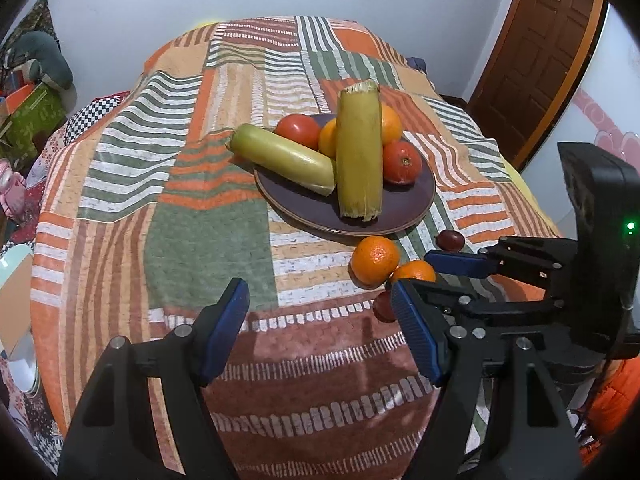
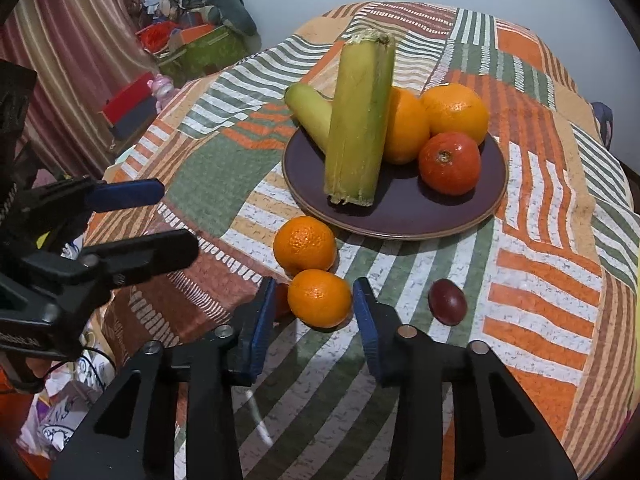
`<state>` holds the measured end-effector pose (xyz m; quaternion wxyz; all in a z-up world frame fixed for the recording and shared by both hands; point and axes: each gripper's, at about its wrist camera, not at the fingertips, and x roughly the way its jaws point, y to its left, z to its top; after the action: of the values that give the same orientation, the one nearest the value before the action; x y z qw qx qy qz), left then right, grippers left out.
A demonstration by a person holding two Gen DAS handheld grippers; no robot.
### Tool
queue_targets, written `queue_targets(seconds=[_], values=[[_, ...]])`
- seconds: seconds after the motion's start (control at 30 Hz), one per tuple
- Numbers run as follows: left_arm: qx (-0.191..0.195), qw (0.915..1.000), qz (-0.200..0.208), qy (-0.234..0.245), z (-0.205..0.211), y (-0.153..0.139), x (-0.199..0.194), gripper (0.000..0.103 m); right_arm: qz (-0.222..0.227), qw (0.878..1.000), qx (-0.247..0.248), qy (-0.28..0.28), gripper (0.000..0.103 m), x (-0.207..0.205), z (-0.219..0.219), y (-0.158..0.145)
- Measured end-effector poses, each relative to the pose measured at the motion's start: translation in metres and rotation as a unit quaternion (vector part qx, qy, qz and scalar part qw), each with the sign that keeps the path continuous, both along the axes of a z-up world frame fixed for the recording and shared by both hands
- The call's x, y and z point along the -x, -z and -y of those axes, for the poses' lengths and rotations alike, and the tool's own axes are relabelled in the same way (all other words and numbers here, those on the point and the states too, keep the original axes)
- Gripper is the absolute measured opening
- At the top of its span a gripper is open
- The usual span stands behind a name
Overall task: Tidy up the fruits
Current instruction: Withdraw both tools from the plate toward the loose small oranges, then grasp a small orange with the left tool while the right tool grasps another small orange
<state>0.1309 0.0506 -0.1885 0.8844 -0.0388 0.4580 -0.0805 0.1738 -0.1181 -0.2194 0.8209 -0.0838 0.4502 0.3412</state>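
A dark purple plate (image 2: 400, 216) (image 1: 404, 208) holds two yellow-green stalks (image 2: 360, 120), two oranges (image 2: 456, 112) and red tomatoes (image 2: 450, 164). On the cloth in front lie two mandarins, a far one (image 2: 305, 244) (image 1: 375, 261) and a near one (image 2: 319, 298) (image 1: 414, 271). A dark plum (image 2: 447, 301) (image 1: 451, 239) lies to the right, and another reddish fruit (image 1: 383, 306) sits partly hidden. My right gripper (image 2: 314, 310) is open, its fingers on either side of the near mandarin. My left gripper (image 1: 320, 312) is open and empty over the cloth.
A patchwork striped cloth (image 1: 200, 220) covers the round table. A wooden door (image 1: 548, 52) stands at the back right. Boxes and toys (image 2: 192, 44) lie on the floor to the left. Each gripper shows in the other's view: the right one (image 1: 408, 276) and the left one (image 2: 180, 216).
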Motion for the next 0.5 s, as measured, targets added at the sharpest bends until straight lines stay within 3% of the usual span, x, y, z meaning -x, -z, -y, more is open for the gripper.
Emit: queue_targets(seconds=[0.3,0.5], values=[[0.001,0.9993,-0.02,0.033,0.025,0.014,-0.025,0.067,0.021,0.999,-0.015,0.034,0.03,0.0,0.031,-0.016],[0.003,0.9978,-0.042,0.052,0.04,0.028,-0.042,0.055,0.029,0.997,-0.025,0.065,0.03,-0.006,0.052,-0.022]])
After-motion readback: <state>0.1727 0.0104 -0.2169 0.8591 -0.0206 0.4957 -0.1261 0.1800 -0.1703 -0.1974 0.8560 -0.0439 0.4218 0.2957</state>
